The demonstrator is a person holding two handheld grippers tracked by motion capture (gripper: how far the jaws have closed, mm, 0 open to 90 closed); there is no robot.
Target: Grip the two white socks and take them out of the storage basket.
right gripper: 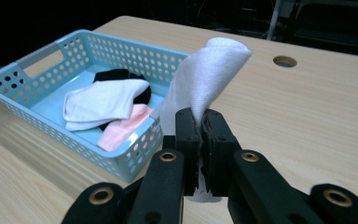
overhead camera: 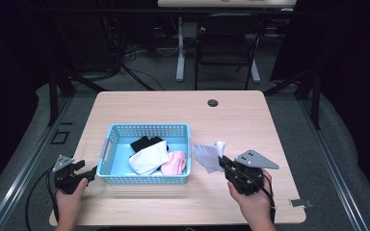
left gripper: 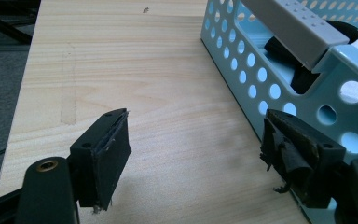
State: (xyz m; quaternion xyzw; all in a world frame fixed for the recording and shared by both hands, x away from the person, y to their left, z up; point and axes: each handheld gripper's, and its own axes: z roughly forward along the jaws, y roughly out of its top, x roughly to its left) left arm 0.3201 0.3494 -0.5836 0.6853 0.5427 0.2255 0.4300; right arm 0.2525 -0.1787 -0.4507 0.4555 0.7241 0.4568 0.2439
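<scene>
Right gripper (right gripper: 200,126) pinches white cloth (right gripper: 209,79) (clamp clear up close, murky from above); left gripper (left gripper: 196,154) gapes wide beside blue basket (left gripper: 242,74) on worktop (left gripper: 144,60).

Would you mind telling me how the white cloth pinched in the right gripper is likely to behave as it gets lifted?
The white cloth will probably stay floppy: it folds over above the right gripper, whose jaws are shut on it. It looks light, so it should lift easily. Its loose end on the table may drag or swing.
</scene>
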